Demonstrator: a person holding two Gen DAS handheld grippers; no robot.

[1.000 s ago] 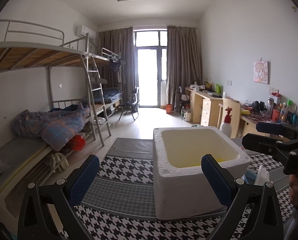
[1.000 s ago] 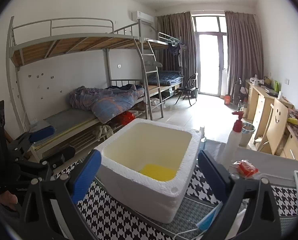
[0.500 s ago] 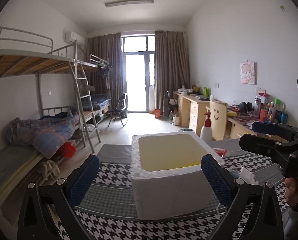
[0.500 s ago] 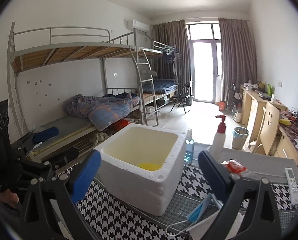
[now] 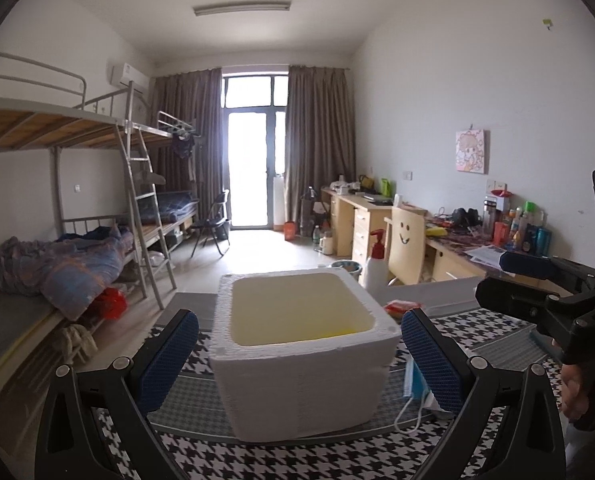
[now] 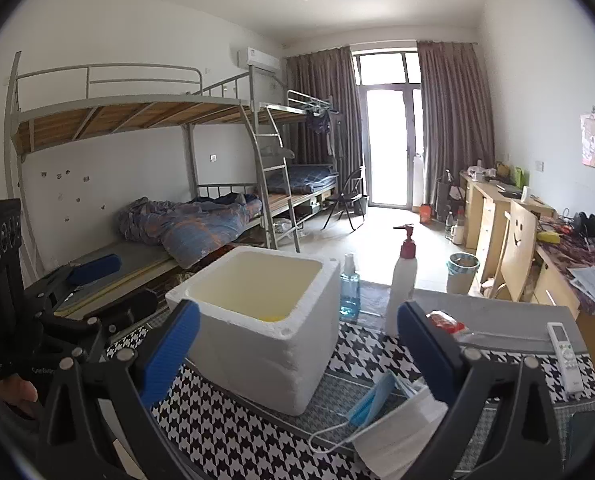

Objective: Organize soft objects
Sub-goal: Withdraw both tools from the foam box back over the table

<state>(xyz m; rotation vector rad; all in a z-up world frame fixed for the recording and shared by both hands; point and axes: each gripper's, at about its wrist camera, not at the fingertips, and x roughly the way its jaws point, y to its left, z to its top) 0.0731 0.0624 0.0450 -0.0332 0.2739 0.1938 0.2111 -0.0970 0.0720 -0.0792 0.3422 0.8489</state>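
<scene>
- Face masks (image 6: 381, 408), a small stack of blue-and-white ones with loose ear loops, lie on the houndstooth cloth (image 6: 225, 440) at the near right, just beside the near right corner of the foam box (image 6: 257, 320); in the left wrist view only their edge and a loop show at (image 5: 413, 400).
- They look very light, limp and thin, so I judge they will fold and droop when lifted, and the loops may trail or snag on the box rim.
- A sensible hold is across the pleated middle of the stack, pinching all layers at once; taking a loop alone would let the rest swing or slip free.
- Something yellow (image 6: 271, 317) lies on the box floor, too hidden to name.
- Right gripper (image 6: 297, 352) has its blue pads spread wide and grasps nothing; it sits above the masks, near them.
- Left gripper (image 5: 297, 356) is likewise wide apart and empty, facing the box from the near side.
- A pump bottle (image 6: 403, 276), a blue spray bottle (image 6: 349, 288) and a remote (image 6: 565, 356) stand or lie further off; these are stiff and not part of the job.
</scene>
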